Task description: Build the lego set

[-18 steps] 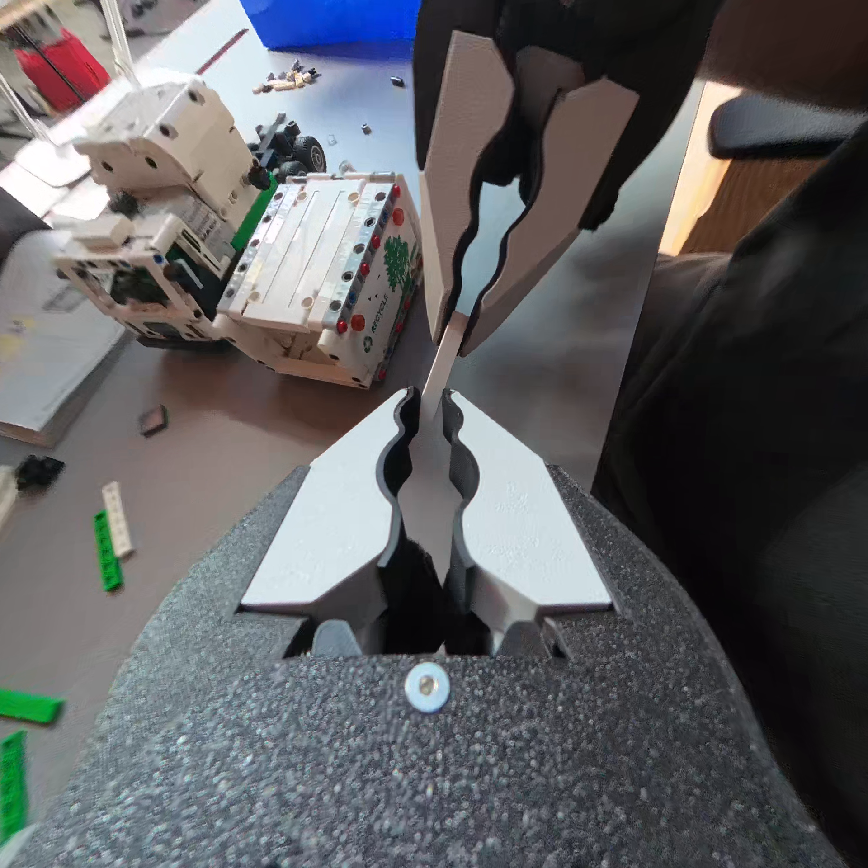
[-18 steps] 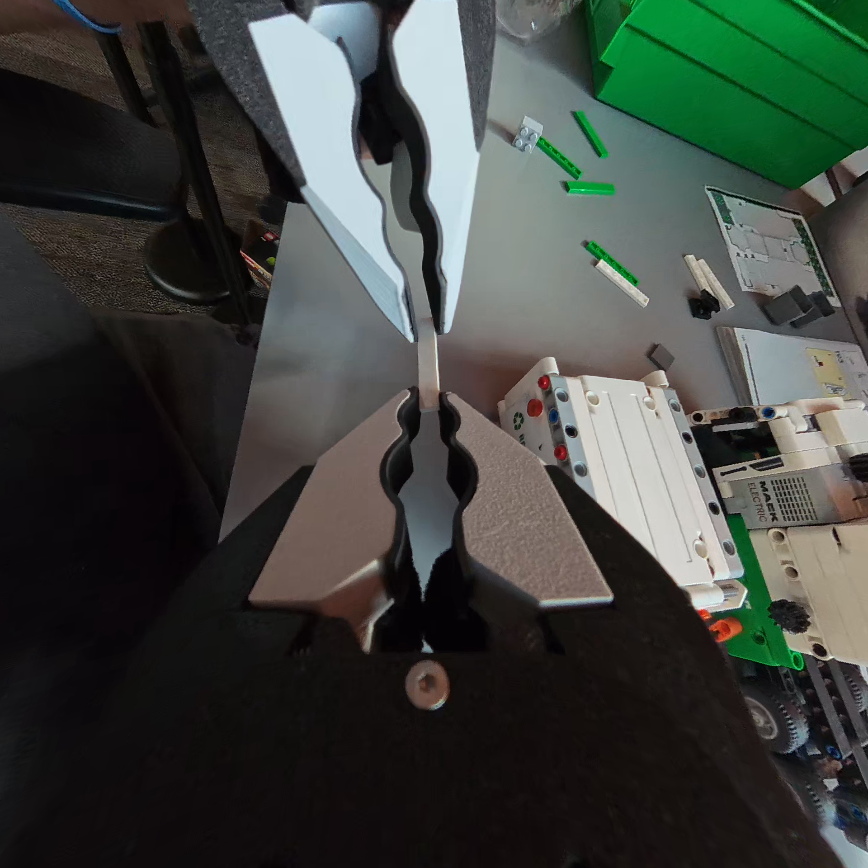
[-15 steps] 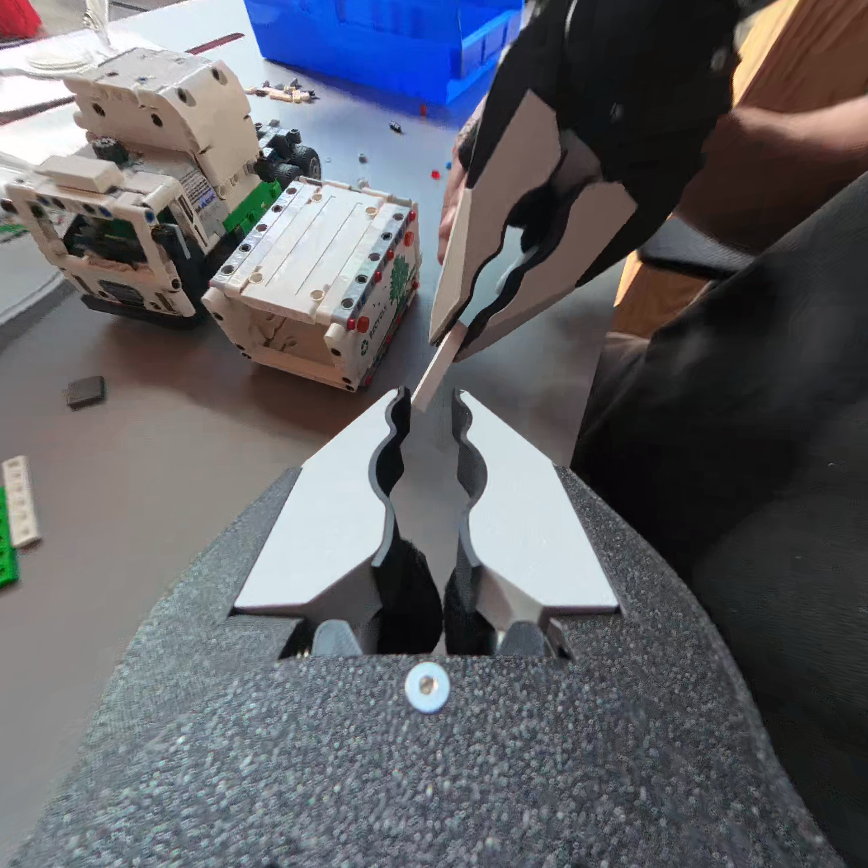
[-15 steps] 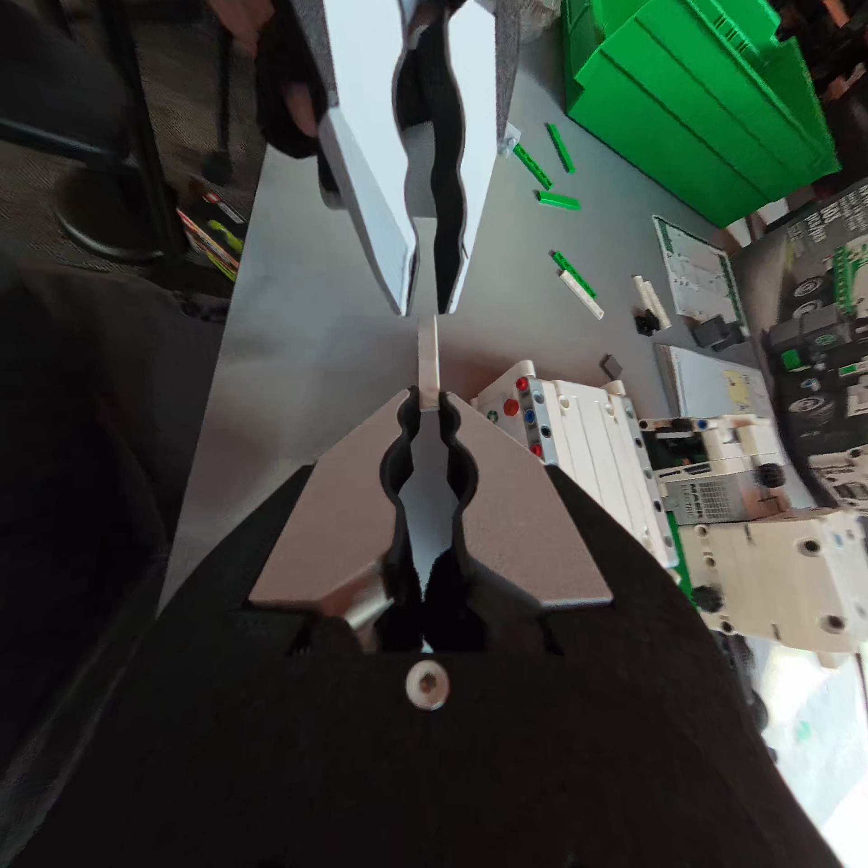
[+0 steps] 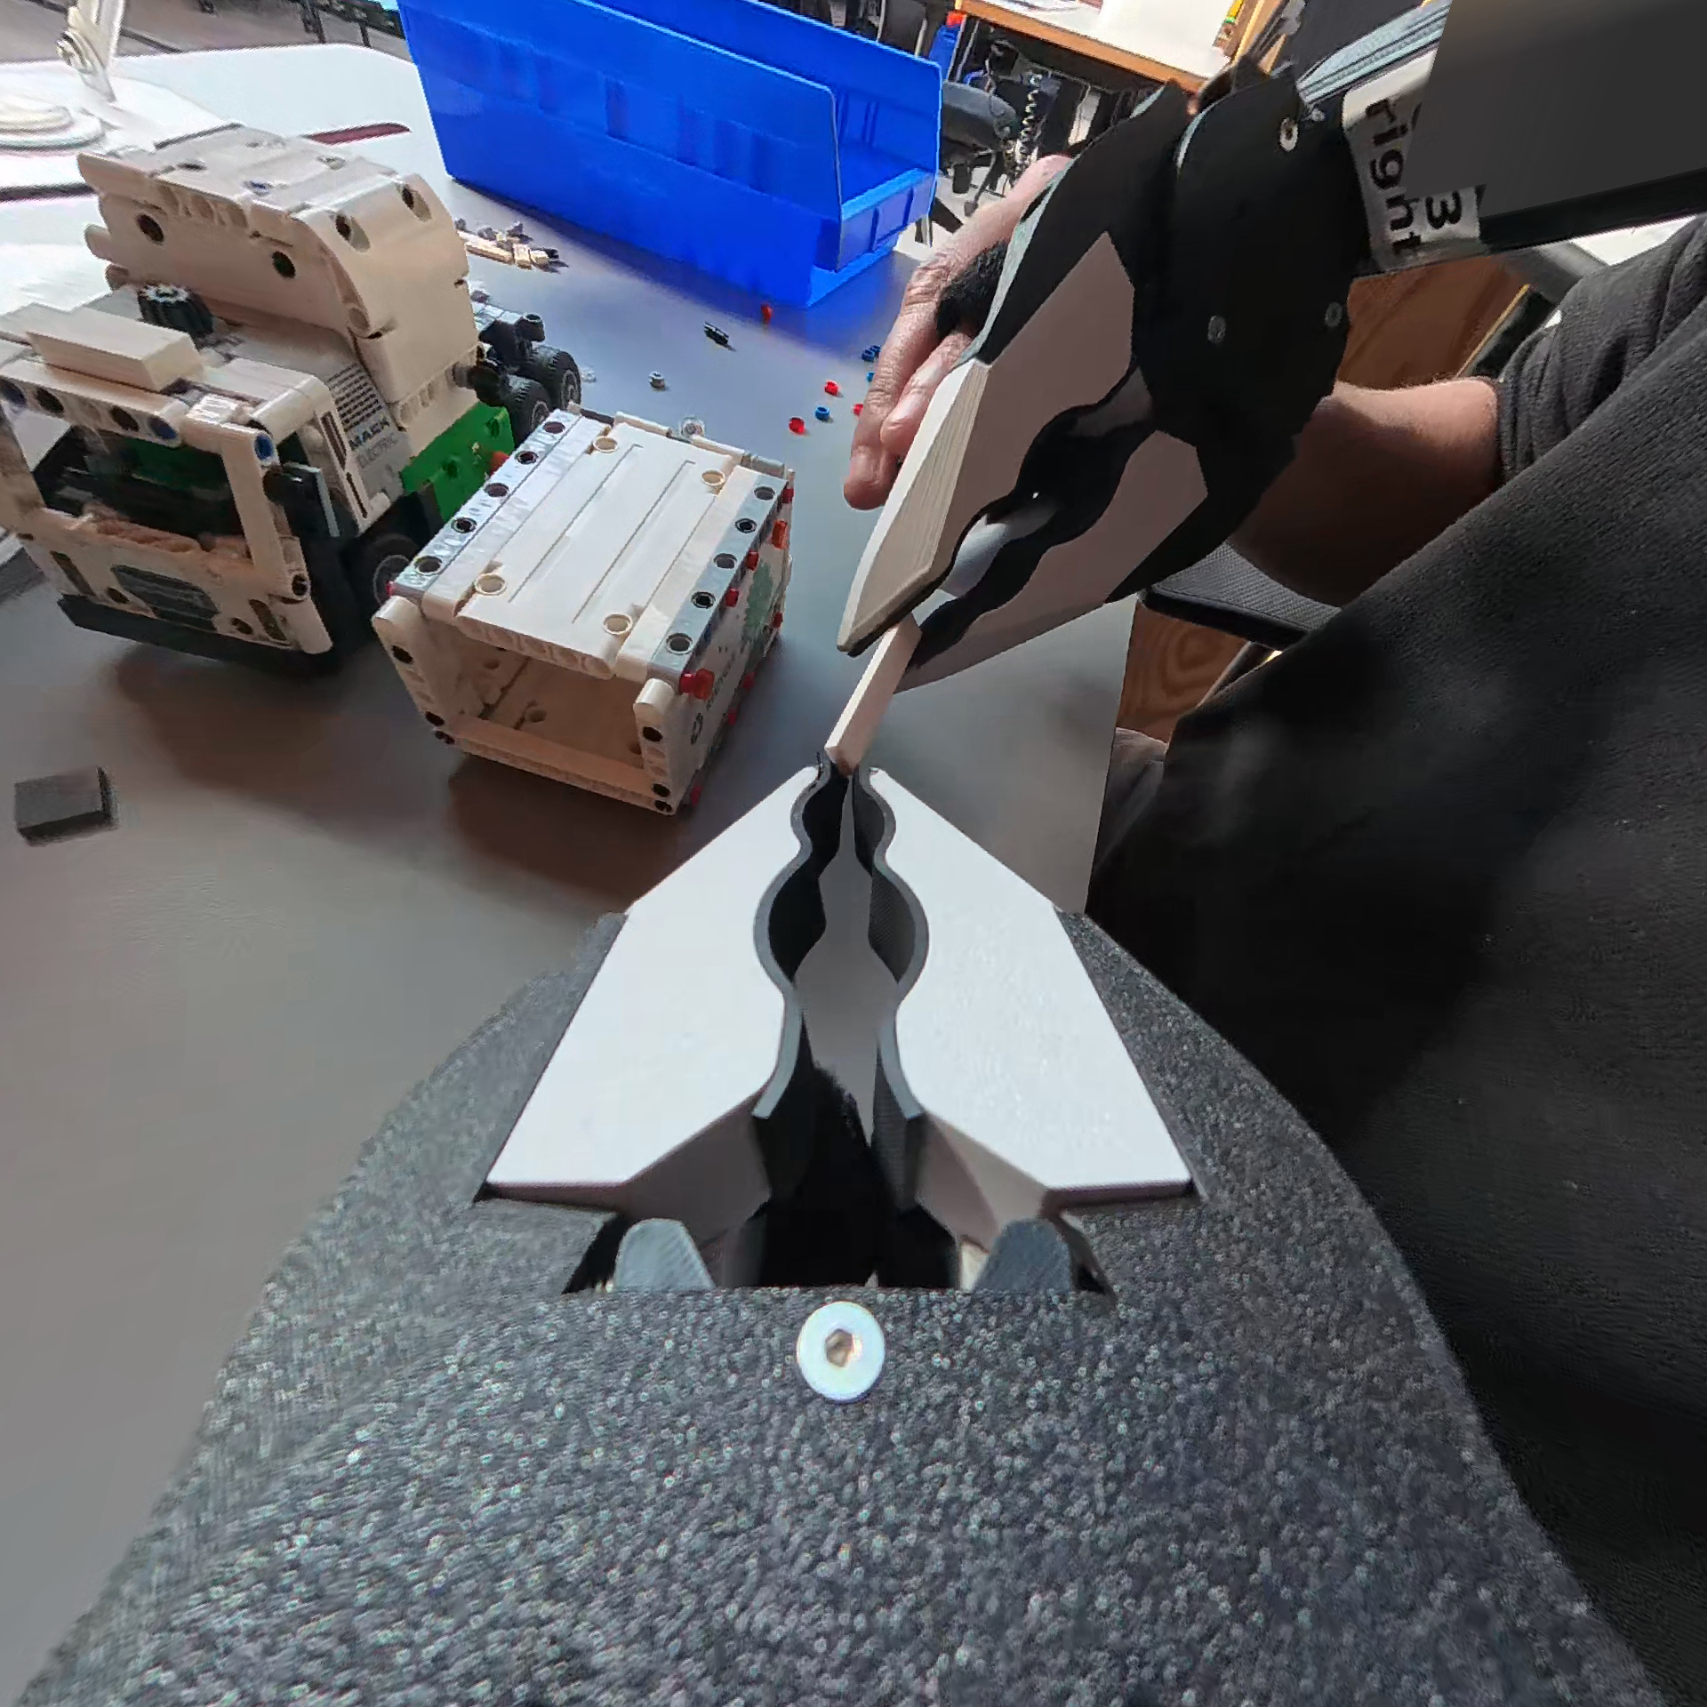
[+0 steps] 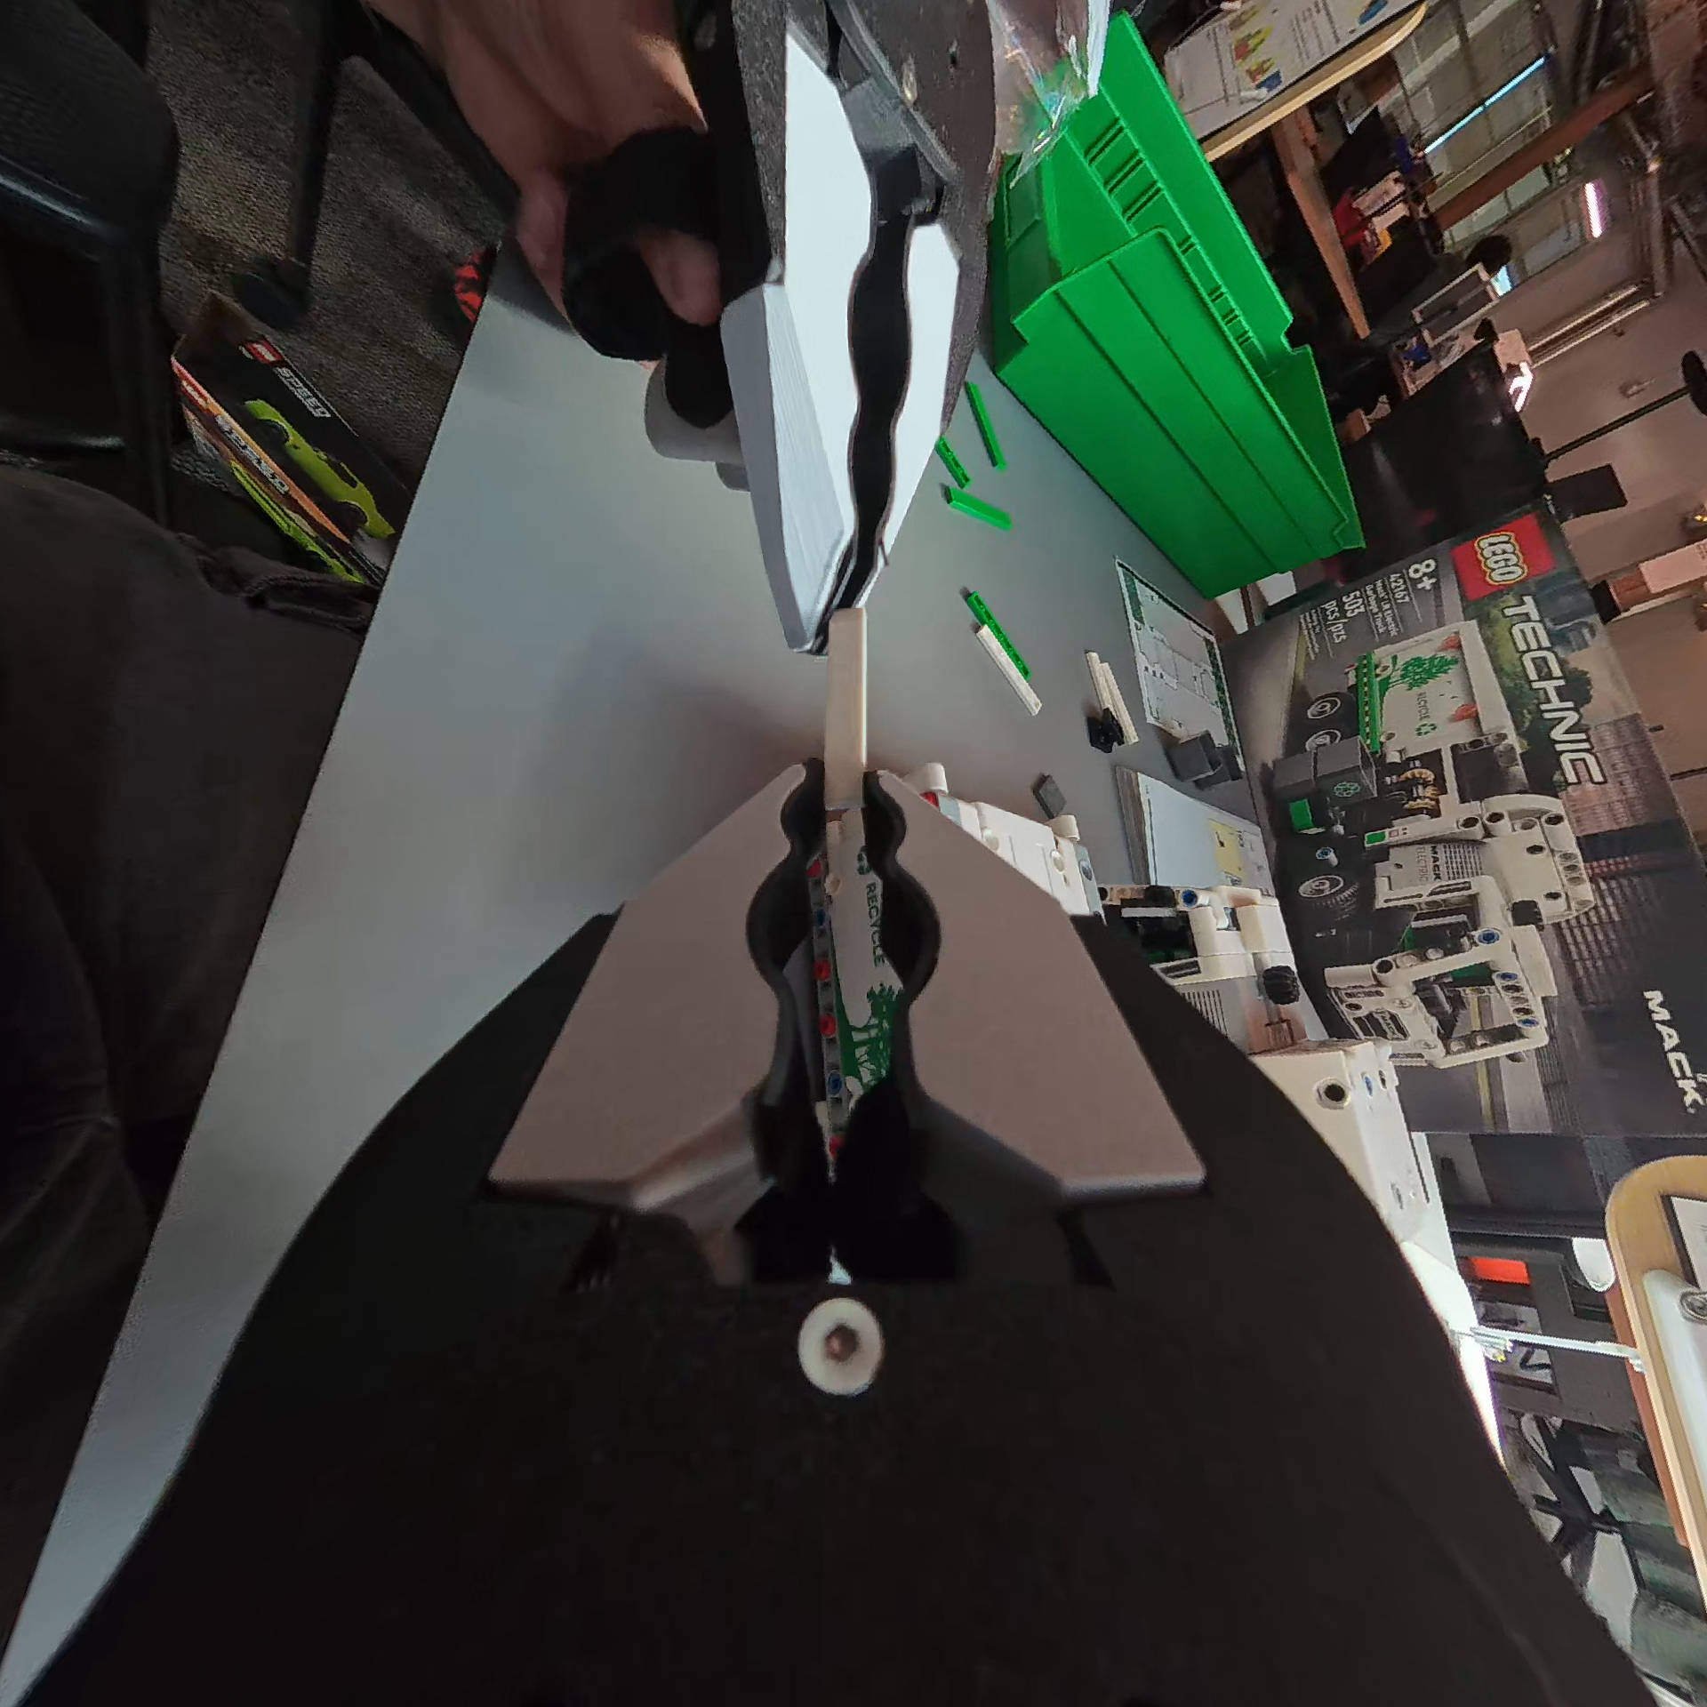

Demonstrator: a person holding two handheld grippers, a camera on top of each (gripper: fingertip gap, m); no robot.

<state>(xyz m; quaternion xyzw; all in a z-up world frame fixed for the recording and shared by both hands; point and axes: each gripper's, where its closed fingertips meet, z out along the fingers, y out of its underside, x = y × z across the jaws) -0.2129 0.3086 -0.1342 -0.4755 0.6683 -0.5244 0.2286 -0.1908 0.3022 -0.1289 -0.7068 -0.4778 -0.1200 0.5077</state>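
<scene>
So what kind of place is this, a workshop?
Probably a shared lab or workshop: open blue plastic bin, stacked green plastic bins and a half-built white toy truck on a grey worktable.

Left gripper (image 5: 842, 771) body: coarse, grainy dark grey foam-like covering; fingers (image 5: 684, 1007): smooth matt pale plastic with dark wavy inner pads. Bright metal screw (image 5: 840, 1351) set in the body. Right gripper (image 6: 845, 785): matt black rough covering. White beam (image 5: 868, 695): smooth plastic, slight sheen. Desk (image 5: 231, 924): smooth, softly reflective grey. Blue bin (image 5: 684, 139): glossy moulded plastic. Truck model (image 5: 231, 388): smooth white plastic. Set box (image 6: 1478, 831): printed cardboard, satin finish.
</scene>
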